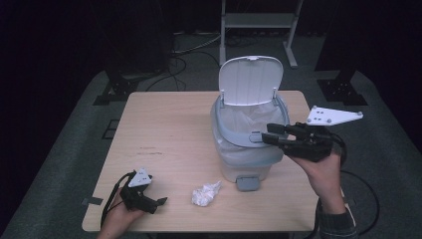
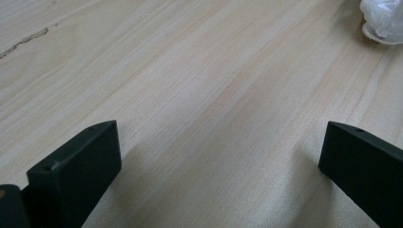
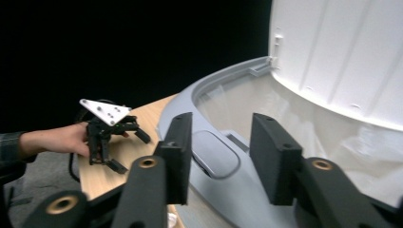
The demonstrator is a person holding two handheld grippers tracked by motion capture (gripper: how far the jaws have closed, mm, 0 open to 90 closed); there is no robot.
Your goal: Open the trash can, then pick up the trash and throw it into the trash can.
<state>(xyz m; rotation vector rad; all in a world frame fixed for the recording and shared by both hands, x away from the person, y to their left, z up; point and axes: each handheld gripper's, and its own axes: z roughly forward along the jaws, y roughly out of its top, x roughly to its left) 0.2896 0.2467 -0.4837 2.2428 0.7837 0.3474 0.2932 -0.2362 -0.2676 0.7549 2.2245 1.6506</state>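
Bin [image 1: 246, 149], pedal type, centre-right of high view: lid [image 1: 251, 79] raised, liner inside. Right gripper [image 1: 271, 135] at grey rim, jaws spread, nothing pinched. Left gripper [image 1: 160, 201] lower left on table [image 1: 164, 129], jaws spread, empty. Crumpled paper [image 1: 206, 193] bottom centre, beside pedal [image 1: 247, 183]. Step judged: bin open, paper not yet collected. Next: pinch paper, lift over opening.

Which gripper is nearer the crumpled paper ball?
Left. The left gripper sits open beside the crumpled paper ball on the table; the right gripper hangs at the bin's rim.
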